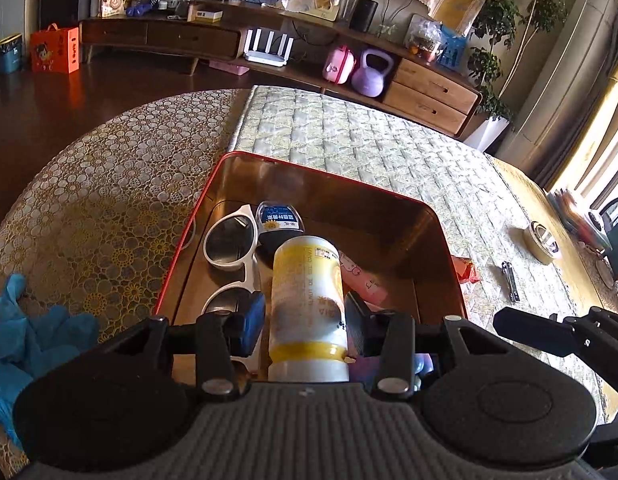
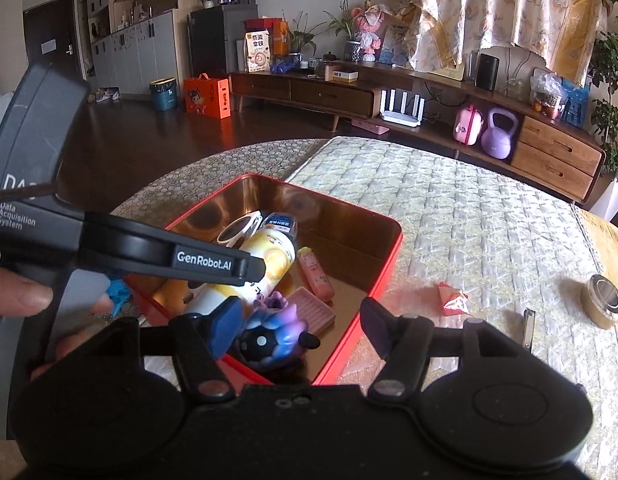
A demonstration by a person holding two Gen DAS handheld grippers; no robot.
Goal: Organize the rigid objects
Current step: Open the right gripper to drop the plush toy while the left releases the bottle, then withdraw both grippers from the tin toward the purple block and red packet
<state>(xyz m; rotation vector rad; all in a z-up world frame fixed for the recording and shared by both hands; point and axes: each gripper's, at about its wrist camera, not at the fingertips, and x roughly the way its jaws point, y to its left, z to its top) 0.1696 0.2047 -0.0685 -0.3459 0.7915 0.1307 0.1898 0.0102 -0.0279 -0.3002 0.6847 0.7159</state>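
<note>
A red tin box sits on the quilted table. My left gripper is shut on a yellow-and-white bottle and holds it over the box; the bottle also shows in the right wrist view. In the box lie white sunglasses, a dark blue-labelled case, a pink tube, a pink flat case and a purple-blue toy figure. My right gripper is open and empty over the box's near corner, above the toy.
On the table right of the box lie a small red packet, nail clippers and a tape roll. Blue gloves lie at the left. A TV cabinet stands behind.
</note>
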